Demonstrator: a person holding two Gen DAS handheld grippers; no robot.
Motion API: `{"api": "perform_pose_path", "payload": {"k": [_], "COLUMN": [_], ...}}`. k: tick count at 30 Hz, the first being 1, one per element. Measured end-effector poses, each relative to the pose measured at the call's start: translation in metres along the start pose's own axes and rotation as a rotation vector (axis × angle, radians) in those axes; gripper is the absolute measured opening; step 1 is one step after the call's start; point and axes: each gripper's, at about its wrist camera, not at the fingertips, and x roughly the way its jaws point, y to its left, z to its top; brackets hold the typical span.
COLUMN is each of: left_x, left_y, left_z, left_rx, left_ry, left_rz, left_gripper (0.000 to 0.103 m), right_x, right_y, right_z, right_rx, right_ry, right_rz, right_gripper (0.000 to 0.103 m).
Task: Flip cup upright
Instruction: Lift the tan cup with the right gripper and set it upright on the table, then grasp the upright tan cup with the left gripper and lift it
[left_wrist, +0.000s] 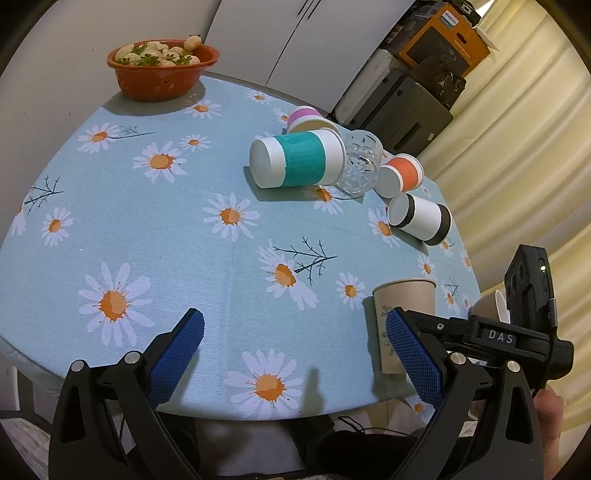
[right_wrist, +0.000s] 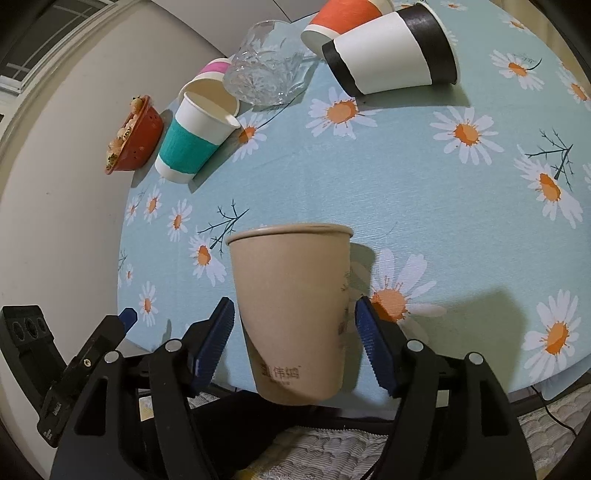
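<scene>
A beige paper cup (right_wrist: 295, 314) stands upright near the table's front edge, rim up; it also shows in the left wrist view (left_wrist: 406, 317). My right gripper (right_wrist: 295, 332) is open, its blue pads either side of the cup with small gaps, not touching. My left gripper (left_wrist: 295, 343) is open and empty over the front edge, left of the beige cup. A teal-banded cup (left_wrist: 295, 162), an orange cup (left_wrist: 400, 175), a black-banded cup (left_wrist: 421, 219) and a pink cup (left_wrist: 304, 116) lie on their sides.
A clear cut glass (left_wrist: 362, 162) lies among the tipped cups. A red bowl of strawberries (left_wrist: 162, 70) stands at the table's far edge. The daisy tablecloth (left_wrist: 147, 221) covers the table. Boxes (left_wrist: 443, 40) and a curtain (left_wrist: 517, 147) stand beyond.
</scene>
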Motion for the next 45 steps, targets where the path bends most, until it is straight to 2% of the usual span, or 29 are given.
{"api": "perform_pose_path", "payload": {"k": [8,11,16,17,18,20,23,27,31,33,38,45], "left_x": [0.001,0.003,0.011,0.013,0.016,0.019,0.018,0.02,0.026,0.029,0.048,0.084], "left_y": [0.001,0.001,-0.009,-0.01,-0.01,-0.01,-0.014,-0.021,-0.048,-0.063,-0.102,-0.126], "left_z": [-0.001,-0.002,-0.007,-0.008,-0.008,-0.007,-0.002,0.006,0.012,0.014,0.013,0.003], "left_rx": [-0.001,0.006,0.049,0.044,0.016,-0.018,-0.035,-0.071,-0.007,0.028,0.088,0.133], "left_ry": [0.002,0.014,0.042,0.059,0.092,0.124,0.136,0.168,0.189,0.201,0.233,0.318], "left_rz": [0.006,0.006,0.019,0.0,-0.062,-0.137,-0.146,-0.204,-0.13,-0.123,-0.021,0.065], "left_gripper": [0.096,0.096,0.096,0.096,0.096,0.096,0.096,0.095,0.095,0.094,0.08,0.079], "right_x": [-0.008,-0.027,-0.062,-0.067,-0.073,-0.086,-0.095,-0.102,-0.104,-0.105,-0.109,-0.12], "right_y": [-0.004,-0.001,0.004,0.004,0.004,0.001,-0.005,-0.018,-0.032,-0.036,-0.048,-0.064], "right_z": [-0.004,-0.013,-0.03,-0.032,-0.035,-0.041,-0.048,-0.06,-0.065,-0.067,-0.071,-0.077], "right_rx": [0.006,-0.037,-0.114,-0.125,-0.138,-0.161,-0.168,-0.164,-0.147,-0.154,-0.153,-0.104], "right_ry": [-0.004,-0.066,-0.144,-0.159,-0.179,-0.222,-0.247,-0.283,-0.316,-0.326,-0.326,-0.338], "right_rz": [0.015,-0.012,-0.006,-0.01,-0.014,-0.022,-0.024,-0.014,0.005,0.015,0.055,0.123], "right_gripper": [0.068,0.068,0.068,0.068,0.068,0.068,0.068,0.068,0.069,0.069,0.069,0.069]}}
